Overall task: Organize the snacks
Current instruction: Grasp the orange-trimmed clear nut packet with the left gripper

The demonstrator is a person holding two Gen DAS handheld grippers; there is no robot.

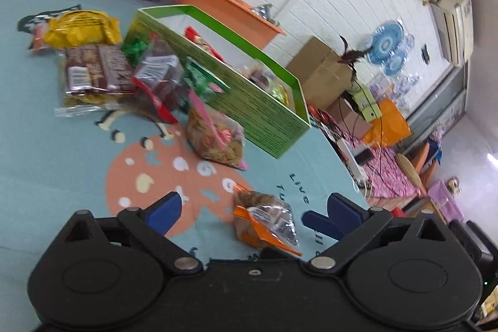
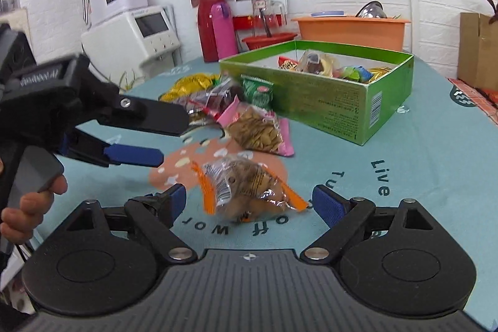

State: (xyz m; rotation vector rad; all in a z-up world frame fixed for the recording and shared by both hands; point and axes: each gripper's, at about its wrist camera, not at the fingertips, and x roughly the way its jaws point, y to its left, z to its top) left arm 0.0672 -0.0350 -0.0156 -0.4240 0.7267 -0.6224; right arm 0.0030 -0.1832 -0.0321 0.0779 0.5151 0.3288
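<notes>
Right wrist view first: the right gripper (image 2: 249, 203) hangs low over the teal printed tablecloth (image 2: 420, 176), blue-padded fingers spread wide with nothing between them, lined up on a crinkly clear snack packet with orange edges (image 2: 249, 189) lying flat just ahead. At the left of that view comes the left gripper (image 2: 162, 139), seen side-on, one black finger above one blue-tipped finger, jaws parted and empty, a hand (image 2: 28, 207) curled round its grey trigger (only the fingers show, the rest is cut off).

Left wrist view, tilted and a little smeared: the left gripper (image 1: 249, 210) is wide apart too, and the same orange-edged packet (image 1: 264, 220) sits between its blue pads (image 1: 162, 210), touching neither as far as I can tell.

Beyond, a transparent bag of tan seeds with pink trim (image 2: 261, 129) lies beside the glossy green cardboard box (image 2: 342, 108), open-topped, with mixed wrappers inside (too jumbled to name). A loose heap of shiny packets (image 1: 102, 67), gold, brown and red, crowds the box's far side toward the tablecloth's back edge.
</notes>
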